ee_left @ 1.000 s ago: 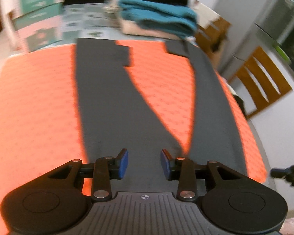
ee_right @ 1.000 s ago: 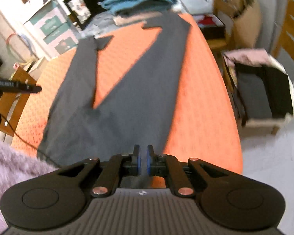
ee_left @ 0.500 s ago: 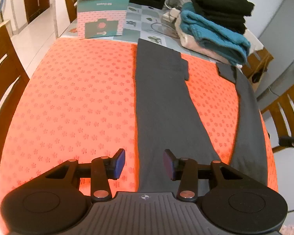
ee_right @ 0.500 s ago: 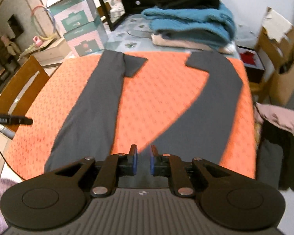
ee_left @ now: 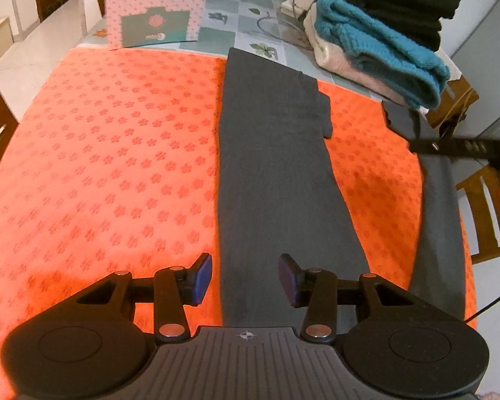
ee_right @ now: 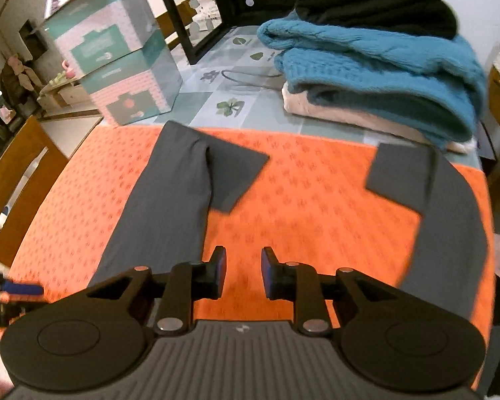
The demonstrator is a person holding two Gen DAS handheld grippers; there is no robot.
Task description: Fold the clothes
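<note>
Left wrist view: left gripper [ee_left: 245, 278] and right gripper [ee_right: 243, 272] hover over grey trousers [ee_left: 270, 180], jaws spread.

Trousers [ee_left: 270, 180] on mat [ee_left: 110, 153]

An orange mat [ee_left: 116, 153] with a small flower print covers the near part of the table. Beyond it lies a tablecloth [ee_right: 230, 100] of pale squares with leaf pictures. A pink and teal box [ee_left: 153, 16] stands on that cloth at the far left; the right wrist view shows two such boxes stacked [ee_right: 116, 63]. Behind them leans a black picture frame [ee_right: 196, 16]. A thin cable [ee_right: 246, 75] loops across the cloth. Wooden chairs [ee_right: 20, 180] stand at the table's sides, one at the left and another at the right [ee_left: 486, 213].
</note>
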